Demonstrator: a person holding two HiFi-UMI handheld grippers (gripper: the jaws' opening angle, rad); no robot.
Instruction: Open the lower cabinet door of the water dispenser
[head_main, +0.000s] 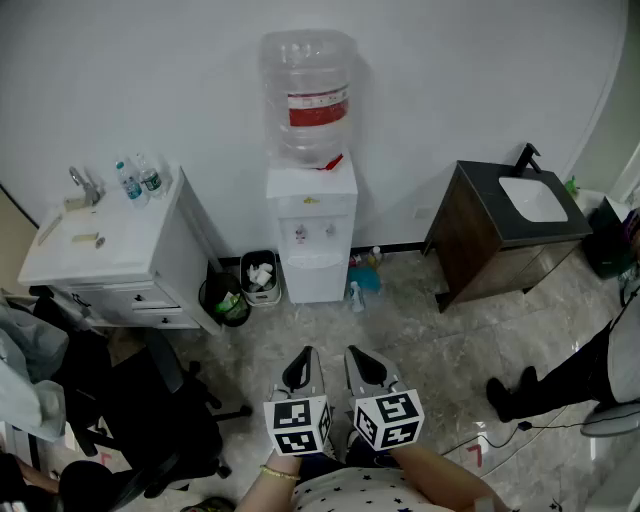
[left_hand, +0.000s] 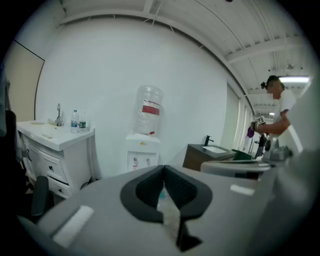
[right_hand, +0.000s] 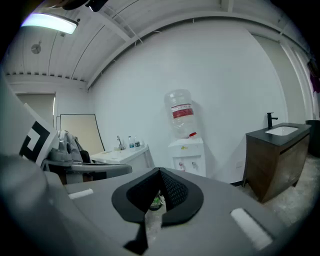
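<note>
The left hand-held gripper (head_main: 300, 372) has its jaws pressed together with nothing between them. The right hand-held gripper (head_main: 366, 366) is likewise closed and empty. We hold them side by side over the floor, both aimed toward the dispenser (head_main: 311, 225) but well apart from it.

The dispenser stands against the far wall, between a white counter (head_main: 110, 250) and a dark counter (head_main: 500, 215), with a bin (head_main: 260, 277) just beside it. Its lower door (head_main: 314, 282), below the taps, looks shut as far as we can tell from here.

We judge the task barely begun, since neither gripper touches the door. What remains is everything: closing the gap to the dispenser, getting low enough to reach the door, catching its edge or handle, and swinging it open.
</note>
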